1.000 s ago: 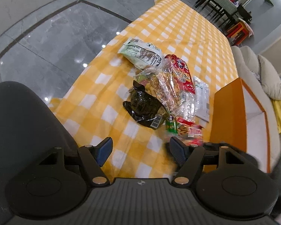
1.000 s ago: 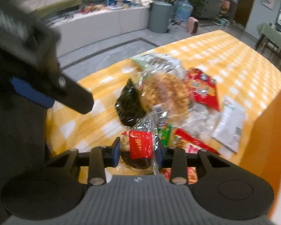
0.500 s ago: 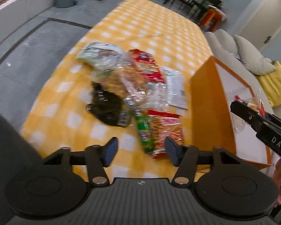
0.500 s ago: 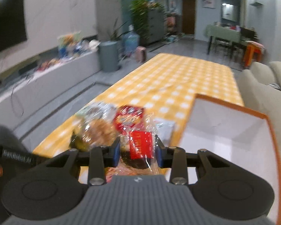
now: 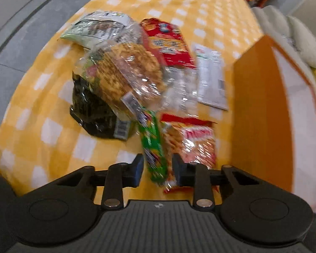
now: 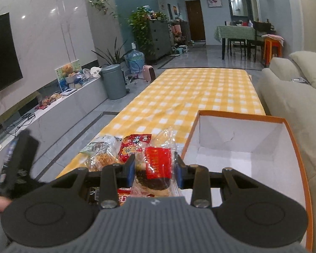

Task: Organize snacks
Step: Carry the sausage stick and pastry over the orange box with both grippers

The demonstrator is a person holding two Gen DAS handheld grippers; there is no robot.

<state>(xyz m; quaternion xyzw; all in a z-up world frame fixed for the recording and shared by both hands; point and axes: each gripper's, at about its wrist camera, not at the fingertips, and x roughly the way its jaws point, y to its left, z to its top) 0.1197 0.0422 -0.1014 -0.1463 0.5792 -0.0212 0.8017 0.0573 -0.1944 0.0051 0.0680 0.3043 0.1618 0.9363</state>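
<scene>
— What did the right gripper (image 6: 155, 168) have?
— It clenched a clear packet with a red label (image 6: 158, 164), beside the orange box (image 6: 292, 139).
— The left gripper (image 5: 157, 167)?
— Parted, straddling a green snack stick (image 5: 152, 145) on the checked cloth (image 5: 44, 105).

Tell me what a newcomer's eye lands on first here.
First the heap of snack bags on the yellow checked tablecloth, left of the open orange box. Next the right tongs, shut on a clear packet with a red label beside that box. The left tongs straddle a green packet.
</scene>
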